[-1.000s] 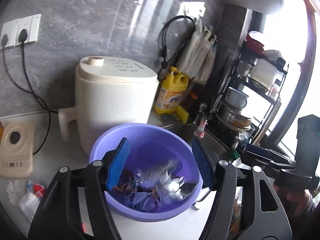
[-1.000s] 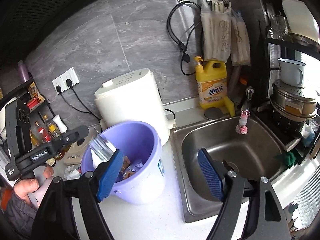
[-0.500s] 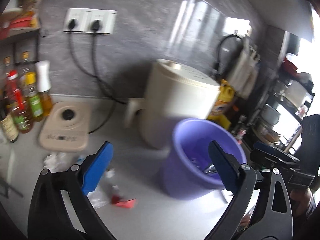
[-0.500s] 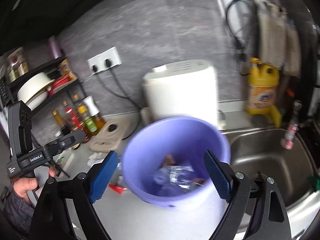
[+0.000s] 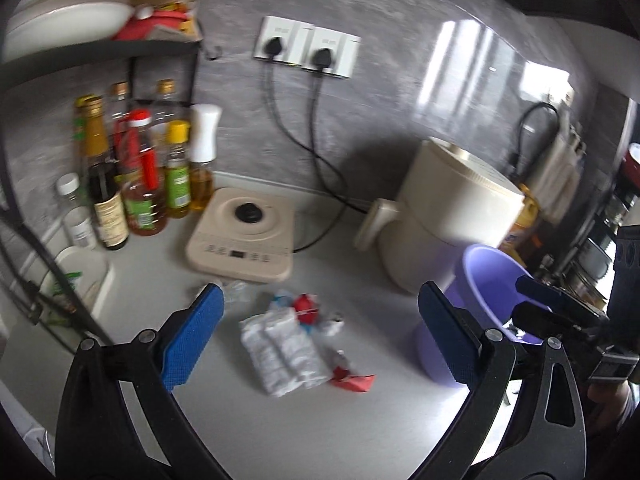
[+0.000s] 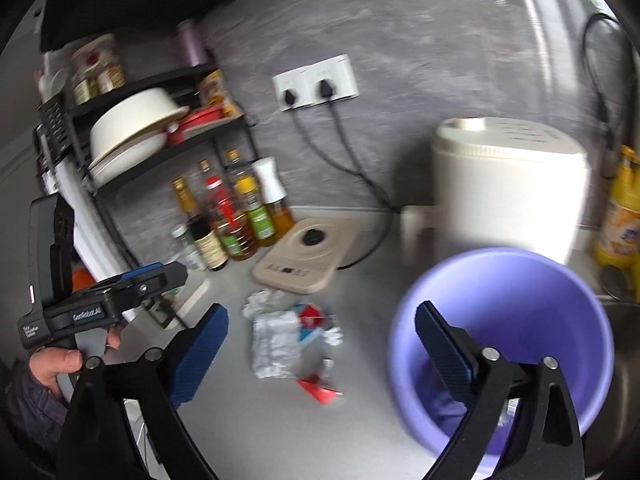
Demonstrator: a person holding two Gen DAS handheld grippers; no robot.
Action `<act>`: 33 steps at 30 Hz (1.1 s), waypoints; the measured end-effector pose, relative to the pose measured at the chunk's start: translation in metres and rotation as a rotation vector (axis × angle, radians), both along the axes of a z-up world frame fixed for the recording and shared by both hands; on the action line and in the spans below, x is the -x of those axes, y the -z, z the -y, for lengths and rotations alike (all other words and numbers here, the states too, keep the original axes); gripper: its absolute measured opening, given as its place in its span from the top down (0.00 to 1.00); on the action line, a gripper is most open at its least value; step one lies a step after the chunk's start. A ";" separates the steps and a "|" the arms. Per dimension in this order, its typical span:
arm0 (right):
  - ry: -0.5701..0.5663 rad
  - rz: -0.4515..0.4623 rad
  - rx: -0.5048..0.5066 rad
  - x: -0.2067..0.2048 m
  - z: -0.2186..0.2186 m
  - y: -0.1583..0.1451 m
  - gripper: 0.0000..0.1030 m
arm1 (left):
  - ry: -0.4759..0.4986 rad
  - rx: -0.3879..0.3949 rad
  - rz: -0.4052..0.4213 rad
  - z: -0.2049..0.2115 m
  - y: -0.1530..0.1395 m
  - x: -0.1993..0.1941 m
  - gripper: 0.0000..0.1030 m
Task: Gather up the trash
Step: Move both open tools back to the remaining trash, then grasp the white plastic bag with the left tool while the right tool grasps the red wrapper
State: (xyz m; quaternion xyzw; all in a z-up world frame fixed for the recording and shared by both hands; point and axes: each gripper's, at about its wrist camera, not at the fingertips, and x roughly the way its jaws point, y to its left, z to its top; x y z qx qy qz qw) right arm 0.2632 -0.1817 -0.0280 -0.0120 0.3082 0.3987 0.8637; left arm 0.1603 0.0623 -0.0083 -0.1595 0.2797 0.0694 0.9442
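Trash [image 5: 286,350] lies on the grey tabletop [image 5: 320,420] in your left wrist view, straight ahead of your left tongs [image 5: 318,342] and between their blue pads. The tongs have just been opening and now stand spread wide, with nothing pinched. The white crumpled wrapper runs with its long side away from you, toward the back wall, and a red scrap [image 5: 354,382] rests just beside it. The purple bucket [image 5: 486,308] stands to the right.

In your right wrist view, the same trash [image 6: 280,340] lies ahead and left of centre. Your right tongs [image 6: 322,354] have also just been opening and are spread and empty; the bucket [image 6: 520,320] is behind their right pad. I judge your left hand [image 6: 56,364] to be the nearer one.
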 end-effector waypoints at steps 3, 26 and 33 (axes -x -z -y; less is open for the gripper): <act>-0.050 -0.011 0.020 0.002 -0.019 0.005 0.22 | -0.026 0.003 -0.006 -0.011 0.004 0.007 0.06; 0.018 -0.183 0.295 -0.010 -0.096 0.139 0.37 | 0.121 0.061 -0.175 -0.071 0.091 -0.024 0.28; 0.069 -0.249 0.356 -0.017 -0.099 0.170 0.91 | 0.218 0.050 -0.214 -0.074 0.113 -0.055 0.30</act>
